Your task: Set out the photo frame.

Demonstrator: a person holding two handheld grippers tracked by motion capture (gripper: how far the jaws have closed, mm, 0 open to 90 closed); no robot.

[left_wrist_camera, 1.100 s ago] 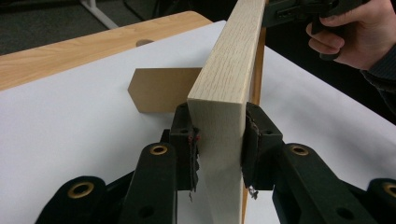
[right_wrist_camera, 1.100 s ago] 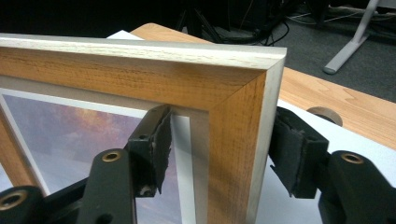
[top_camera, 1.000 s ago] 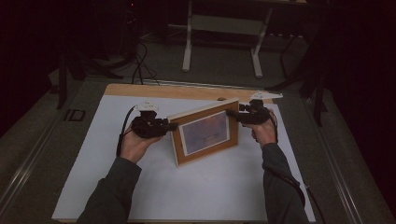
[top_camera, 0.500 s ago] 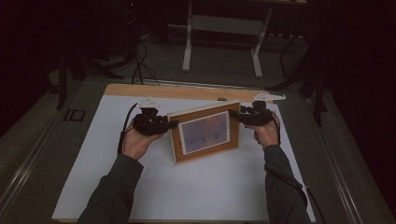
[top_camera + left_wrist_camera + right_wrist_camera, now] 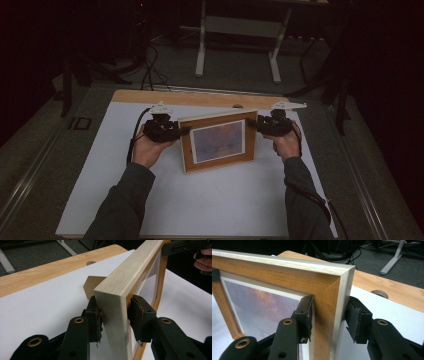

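Picture frame (image 5: 218, 142) stands upright between both grippers (fingers astride its ends).

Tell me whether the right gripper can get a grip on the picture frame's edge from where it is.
Probably yes. The right gripper already straddles the picture frame at its side edge; one pad touches the front, the other stands slightly off the back, and nothing lies between.

Rectangular wooden picture frame (image 5: 218, 142): honey-orange face, pale ash-grain outer edges. Print inside: hazy orange over grey-blue, white border. Both grippers: matte black, brass-coloured rivets. Wooden bench (image 5: 200, 98): light tan, under a plain white sheet (image 5: 200, 200). Sleeves: dark grey-green.
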